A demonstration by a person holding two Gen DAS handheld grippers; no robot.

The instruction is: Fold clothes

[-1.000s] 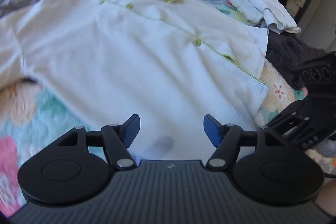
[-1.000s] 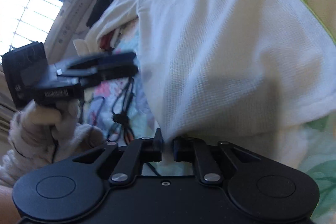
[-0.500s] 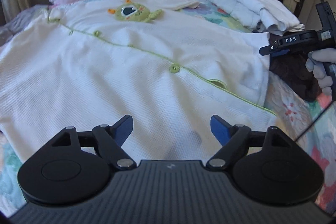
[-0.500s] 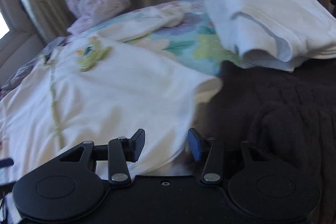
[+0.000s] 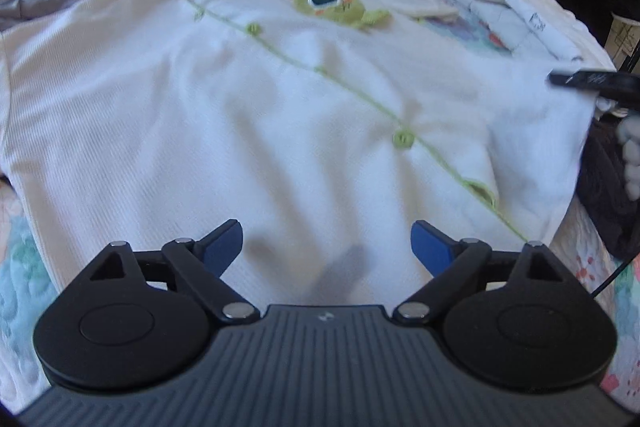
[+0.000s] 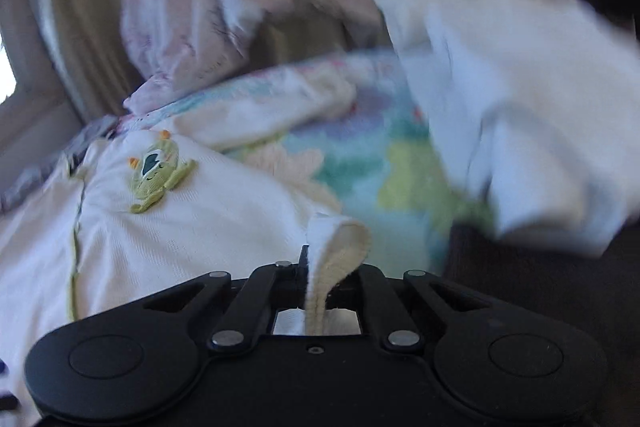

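Though blurred, waffle-textured white shirt [image 5: 248, 131]

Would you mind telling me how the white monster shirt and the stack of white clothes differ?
The monster shirt lies spread open; the stack is already folded. The shirt has green trim, buttons and a monster patch; the stack looks plain. The right gripper pinches the shirt's edge; nothing touches the stack. Both rest on the floral quilt.
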